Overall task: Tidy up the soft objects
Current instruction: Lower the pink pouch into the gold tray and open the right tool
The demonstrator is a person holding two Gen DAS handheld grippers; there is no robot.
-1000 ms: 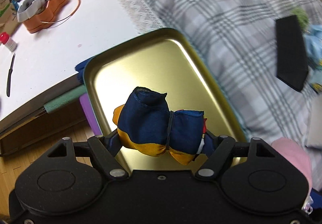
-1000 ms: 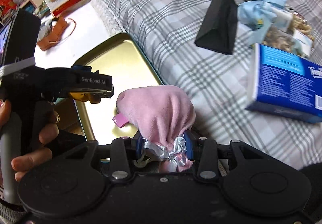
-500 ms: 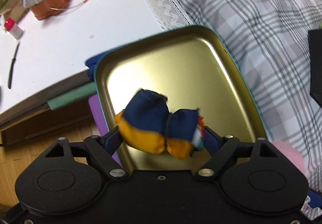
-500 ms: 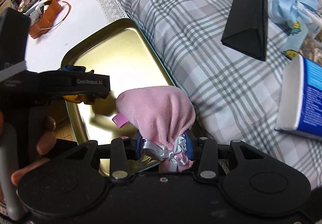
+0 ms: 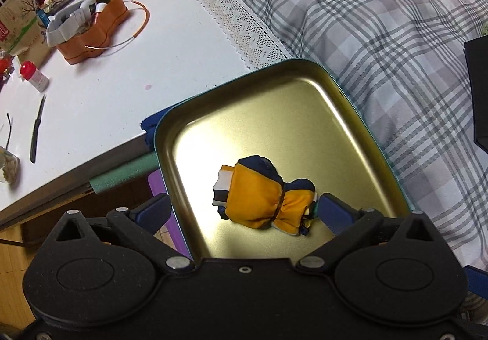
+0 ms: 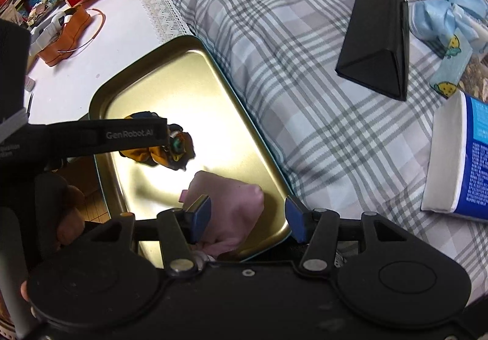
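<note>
The left gripper [image 5: 242, 210] is standing wide apart over the gold tray [image 5: 305, 102], and the navy-and-orange cloth bundle [image 5: 265, 196] is lying loose inside it. The right gripper [image 6: 248, 219] is also spread wide; the pink plush pouch [image 6: 231, 205] is resting in the tray's near corner. A black triangular case [image 6: 378, 34] and a blue tissue box [image 6: 457, 157] are lying on the plaid bedcover [image 6: 289, 34].
</note>
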